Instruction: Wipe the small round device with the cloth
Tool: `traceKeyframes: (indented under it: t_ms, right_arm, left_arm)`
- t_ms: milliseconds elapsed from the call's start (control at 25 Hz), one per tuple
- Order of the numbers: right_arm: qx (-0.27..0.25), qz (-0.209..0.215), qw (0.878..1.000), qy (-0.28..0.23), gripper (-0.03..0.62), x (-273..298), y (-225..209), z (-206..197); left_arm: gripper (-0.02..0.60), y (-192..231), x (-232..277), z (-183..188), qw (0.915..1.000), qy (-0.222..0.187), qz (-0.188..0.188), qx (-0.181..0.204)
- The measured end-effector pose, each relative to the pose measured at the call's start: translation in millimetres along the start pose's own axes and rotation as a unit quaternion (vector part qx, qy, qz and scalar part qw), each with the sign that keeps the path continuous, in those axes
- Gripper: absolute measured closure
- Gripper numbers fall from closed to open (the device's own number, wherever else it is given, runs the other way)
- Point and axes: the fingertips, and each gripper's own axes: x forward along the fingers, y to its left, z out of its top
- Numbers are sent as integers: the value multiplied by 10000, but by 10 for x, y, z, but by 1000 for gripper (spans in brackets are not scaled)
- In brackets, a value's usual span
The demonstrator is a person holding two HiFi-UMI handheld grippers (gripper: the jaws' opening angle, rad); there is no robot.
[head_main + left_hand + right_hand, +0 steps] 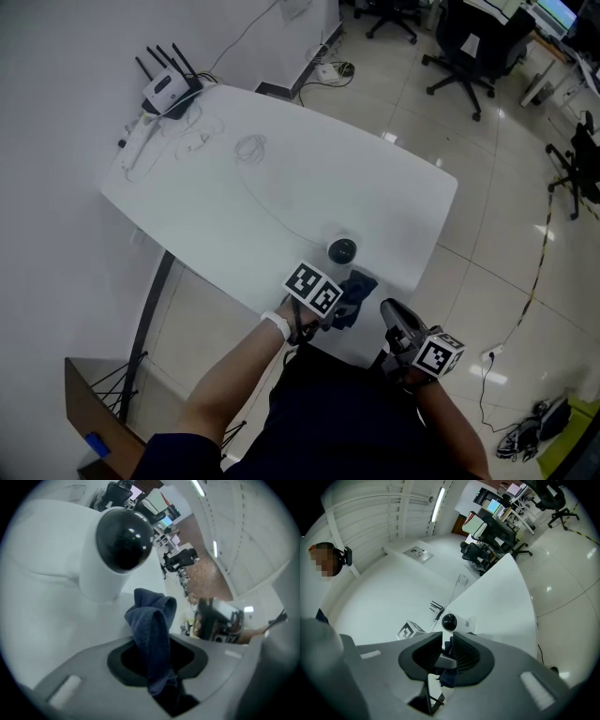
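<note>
Small round device [342, 250], white-bodied with a black dome, sits on the white table [281, 178] near the edge closest to you. In your left gripper view it fills the upper part of the picture, dome facing the camera.

Your left gripper [339, 302] is just on your side of the device, its jaws partly closed and clamped on the dark blue cloth [152, 620]. The cloth stands up out of the jaws in a bunched fold, close to the device's white body but not clearly touching it.

Your right gripper [389, 311] hangs at the table edge beside the cloth, pointing at the device. Its jaws stand nearly together with a slim gap. A strip of blue shows in that gap, and I cannot tell whether the pads pinch it.
</note>
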Motion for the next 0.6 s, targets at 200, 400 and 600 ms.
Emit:
traceKeyframes:
  t_ms: [200, 400, 600]
  right_arm:
    - [-138, 74, 9997, 187, 443, -10, -68, 97]
    - [134, 567, 9928, 1049, 289, 161, 93, -160]
    - [76, 735, 9840, 1620, 257, 423, 350, -452]
  left_arm:
    - [471, -453, -122, 215, 9912, -892, -979, 32]
    - [466, -488, -332, 266, 9889, -1300, -256, 673]
    - [465, -369, -322, 91, 9799, -761, 1119, 1463]
